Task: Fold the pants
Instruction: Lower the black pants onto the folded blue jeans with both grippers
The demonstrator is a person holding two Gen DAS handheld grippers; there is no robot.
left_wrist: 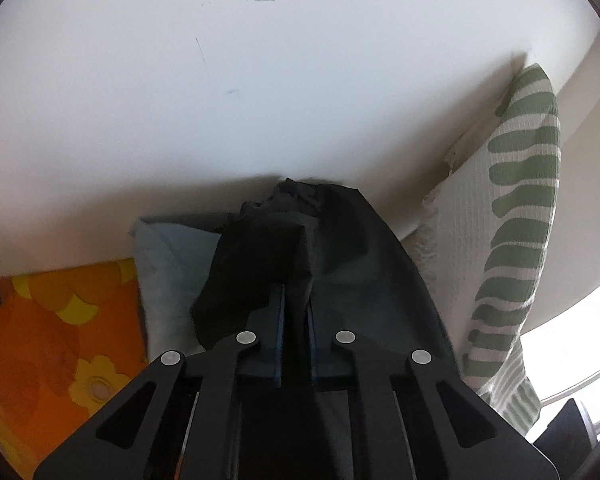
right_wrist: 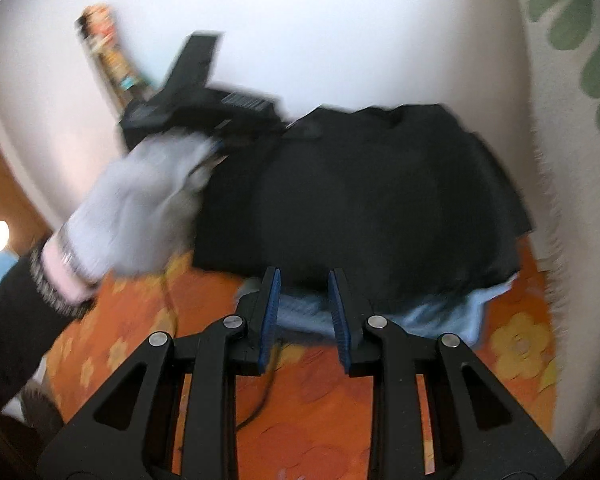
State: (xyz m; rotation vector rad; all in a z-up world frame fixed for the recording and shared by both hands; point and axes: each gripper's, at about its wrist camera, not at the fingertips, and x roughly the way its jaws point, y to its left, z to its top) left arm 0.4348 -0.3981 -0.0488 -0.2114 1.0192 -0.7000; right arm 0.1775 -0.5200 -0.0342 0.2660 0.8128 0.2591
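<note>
Pants (right_wrist: 379, 196), black and soft, spread flat just ahead of the right claw (right_wrist: 303, 312), on top of a light blue cloth (right_wrist: 455, 316). Blue cloth peeking out under the near edge, right between and beside the right claw's fingers (right_wrist: 270, 312). Right claw wide apart, nothing between its blue pads, tips close to the pants' near edge; touching or not, cannot tell. Under it all, an orange blanket with yellow flowers (right_wrist: 331, 396).

Seen from the left claw (left_wrist: 296, 320): squeezed tight on a bunched-up fold of the pants (left_wrist: 292, 236), black cloth pinched between the blue pads and piled up in front of them. Same blue cloth (left_wrist: 168, 280) to the left of that claw, orange blanket (left_wrist: 60, 320) farther left.

Beyond the pants, a white wall (left_wrist: 260, 80). To the right of both claws, a white pillow with green stripes (left_wrist: 515, 208).

Off to the left of the right claw, a hand in a pale glove (right_wrist: 140, 200) holding the left claw's black body (right_wrist: 204, 108), very blurry.
</note>
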